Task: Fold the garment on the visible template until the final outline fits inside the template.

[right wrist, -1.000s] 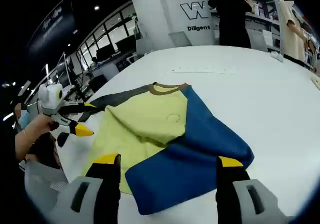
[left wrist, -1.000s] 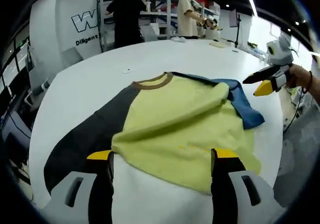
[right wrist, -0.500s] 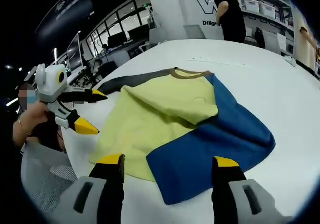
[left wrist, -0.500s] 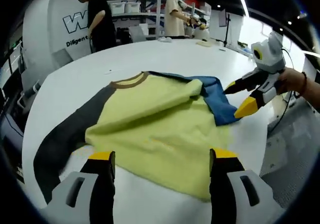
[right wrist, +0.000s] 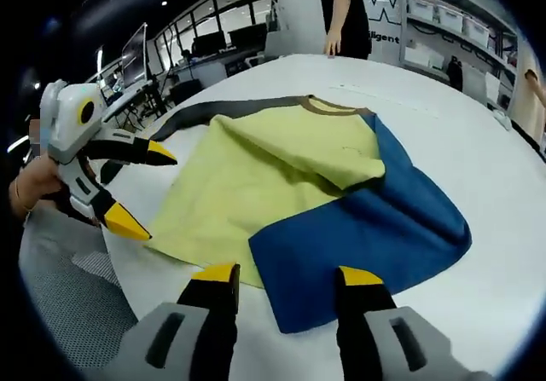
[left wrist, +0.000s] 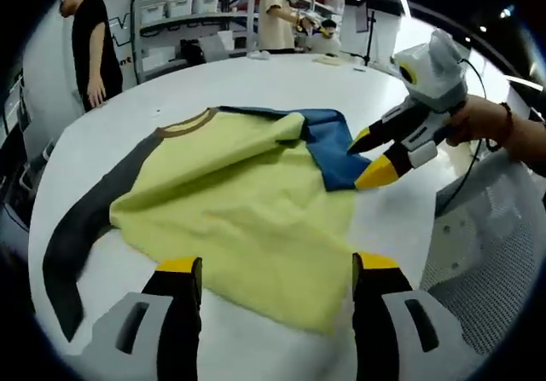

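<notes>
Garment lies spread on the white counter, partly folded — yellow panel doubled over the blue part, brown collar at the far end, dark grey sleeve trailing off the yellow body. My left claw sits at the garment's near yellow hem, jaws spread, pinching nothing. My right claw hovers at the near edge of the blue part, jaws apart, also holding nothing; in the left gripper view it sits at the blue corner, yellow tips spread. Left claw hangs just beside the yellow edge in the right gripper view. Two people stand beyond the counter — shelves behind them.
</notes>
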Motion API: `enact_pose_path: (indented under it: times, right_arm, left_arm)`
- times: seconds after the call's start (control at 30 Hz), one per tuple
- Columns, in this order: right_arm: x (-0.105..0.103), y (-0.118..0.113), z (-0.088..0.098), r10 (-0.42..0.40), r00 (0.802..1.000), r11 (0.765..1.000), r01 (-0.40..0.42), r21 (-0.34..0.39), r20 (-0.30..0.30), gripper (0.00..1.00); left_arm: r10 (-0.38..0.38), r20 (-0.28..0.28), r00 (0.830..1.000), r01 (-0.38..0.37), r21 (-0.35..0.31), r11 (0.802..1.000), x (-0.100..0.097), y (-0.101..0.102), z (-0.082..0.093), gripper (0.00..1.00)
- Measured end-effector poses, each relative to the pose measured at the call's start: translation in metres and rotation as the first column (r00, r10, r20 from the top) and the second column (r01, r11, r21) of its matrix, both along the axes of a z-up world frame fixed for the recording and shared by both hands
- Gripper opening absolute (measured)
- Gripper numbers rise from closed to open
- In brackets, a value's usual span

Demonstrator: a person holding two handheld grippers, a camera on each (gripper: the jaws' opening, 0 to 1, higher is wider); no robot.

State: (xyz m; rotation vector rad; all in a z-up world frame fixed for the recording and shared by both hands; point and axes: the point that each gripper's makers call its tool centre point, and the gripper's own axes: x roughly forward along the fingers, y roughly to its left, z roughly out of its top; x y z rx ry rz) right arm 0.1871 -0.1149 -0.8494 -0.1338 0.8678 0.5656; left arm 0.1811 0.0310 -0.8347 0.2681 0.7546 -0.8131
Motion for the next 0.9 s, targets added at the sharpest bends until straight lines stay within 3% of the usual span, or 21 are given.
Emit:
enact_pose_path:
  times: [0.13,0.4,0.6,0.8,0.9]
  right_arm:
    - [-0.001,-0.004,-0.003,0.004,1.000,1.000,-0.004,-0.021,-0.007,0.27]
    - [-0.001,-0.006,-0.007,0.008,1.000,0.999,-0.009,-0.031,-0.021,0.21]
    - [-0.006,-0.004,-0.012,0.026,0.999,0.999,-0.027,-0.040,-0.037,0.00]
    - [-0.009,-0.004,-0.017,0.027,0.998,0.999,-0.030,-0.040,-0.056,0.00]
    - [-0.008,-0.005,-0.017,0.022,0.998,0.999,-0.024,-0.030,-0.062,0.00]
  left_arm:
    - [-0.023,-0.007,1.000,0.023,0.002,1.000,-0.009,-0.005,-0.004,0.62]
    - [-0.054,-0.029,0.998,0.054,-0.012,0.998,-0.022,-0.023,-0.009,0.49]
    - [-0.028,-0.028,0.999,0.029,0.014,0.999,-0.019,-0.023,-0.017,0.38]
    - [-0.029,-0.050,0.998,0.029,0.011,1.000,-0.022,-0.025,-0.022,0.23]
    - [-0.032,-0.059,0.998,0.033,0.012,0.999,-0.024,-0.026,-0.024,0.11]
